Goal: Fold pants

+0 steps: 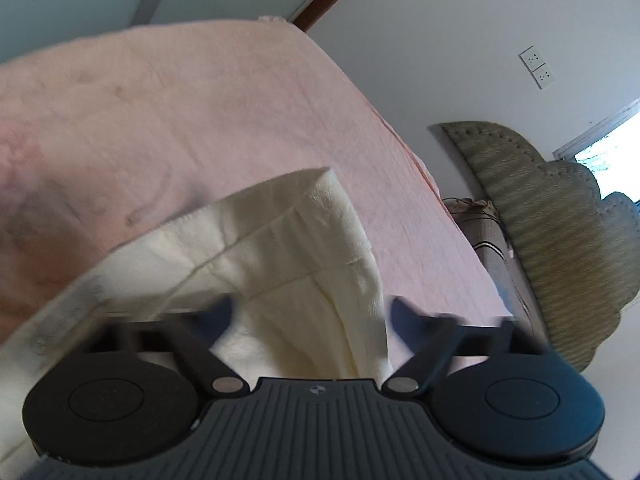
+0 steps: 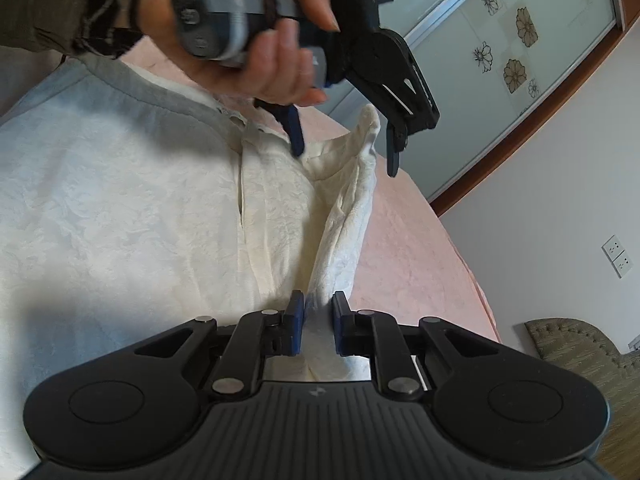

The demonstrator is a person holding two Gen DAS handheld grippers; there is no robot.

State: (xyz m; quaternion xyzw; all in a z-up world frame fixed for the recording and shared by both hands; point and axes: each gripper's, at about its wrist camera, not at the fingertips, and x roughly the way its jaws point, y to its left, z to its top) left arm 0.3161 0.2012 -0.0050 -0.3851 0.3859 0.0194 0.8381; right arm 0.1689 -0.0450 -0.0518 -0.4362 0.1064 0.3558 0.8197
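Note:
Cream-white pants with a grey waistband lie on a pink bed cover. My right gripper is shut on a raised fold of the pants fabric between its blue pads. My left gripper, held in a hand, hangs above the far end of that fold with its fingers apart and nothing between them. In the left wrist view the left gripper is open, with the pants hem lying beneath and beyond its fingers on the pink cover.
A padded olive headboard stands at the right beside the bed edge. A wall socket is on the white wall. A sliding wardrobe door with flower prints stands beyond the bed.

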